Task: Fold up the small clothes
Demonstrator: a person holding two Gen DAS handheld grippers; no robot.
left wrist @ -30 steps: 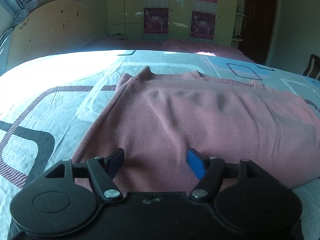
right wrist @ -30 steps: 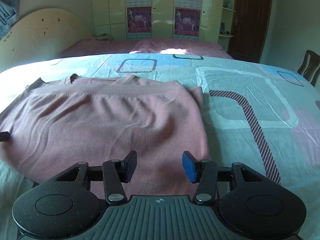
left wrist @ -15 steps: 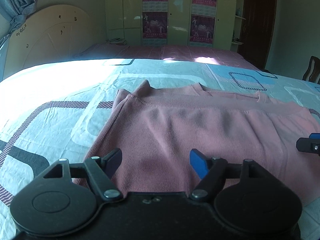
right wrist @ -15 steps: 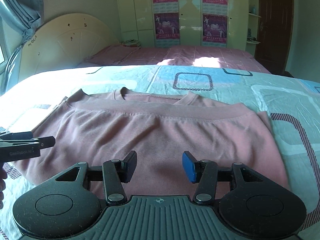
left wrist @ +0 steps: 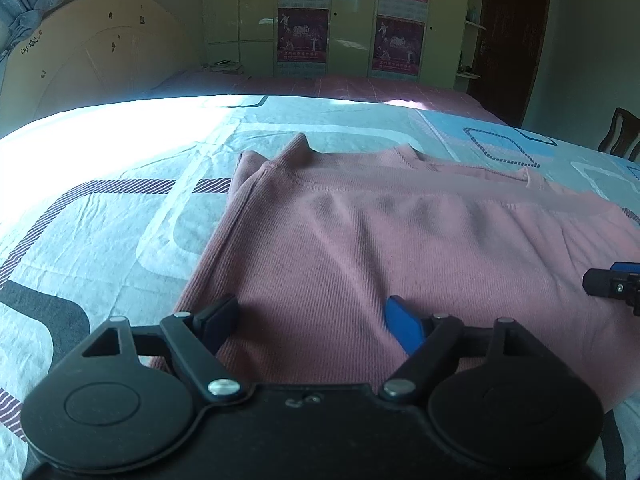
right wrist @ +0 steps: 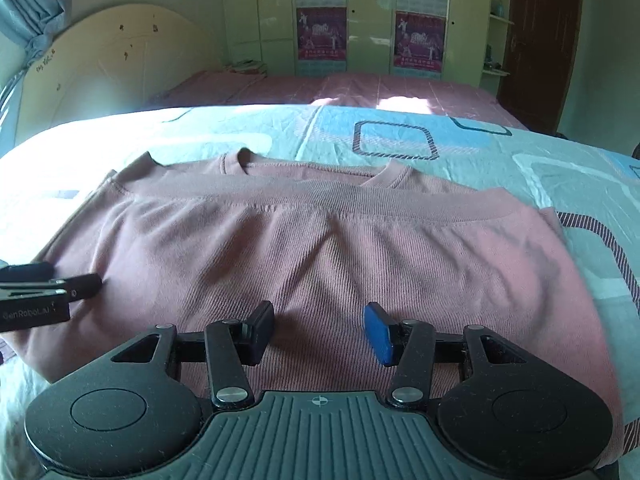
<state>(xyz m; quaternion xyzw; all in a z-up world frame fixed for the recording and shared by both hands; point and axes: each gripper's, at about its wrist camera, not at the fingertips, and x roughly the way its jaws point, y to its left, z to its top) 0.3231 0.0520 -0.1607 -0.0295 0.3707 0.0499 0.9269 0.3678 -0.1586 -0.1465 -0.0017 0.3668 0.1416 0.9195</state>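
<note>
On the bed: a patterned bedsheet [left wrist: 120,240] in pale blue, white and grey with dark striped bands covers the whole work surface; sunlight washes out its left part.
Room behind: a cream rounded headboard [right wrist: 112,64] leans at the left, a second bed with a pink cover [right wrist: 360,88] lies past the sheet, and wardrobe doors with posters [left wrist: 304,20] stand at the back wall beside a dark door [right wrist: 536,40].
Garment: a pink ribbed top [right wrist: 320,248] lies flat in the middle of the sheet, folded across so a hem band runs left to right just short of the neckline [right wrist: 312,164]; its left edge shows two layers in the left wrist view.
Left gripper [left wrist: 312,320]: over the near left part of the top, jaws apart and opening, with only the flat cloth below them and nothing pinched.
Right gripper [right wrist: 320,328]: over the near middle of the top, jaws partly apart, nothing clamped; the cloth lies flat beneath.
Spacing: each gripper's tip shows at the edge of the other's view, both over the pink top, side by side.
</note>
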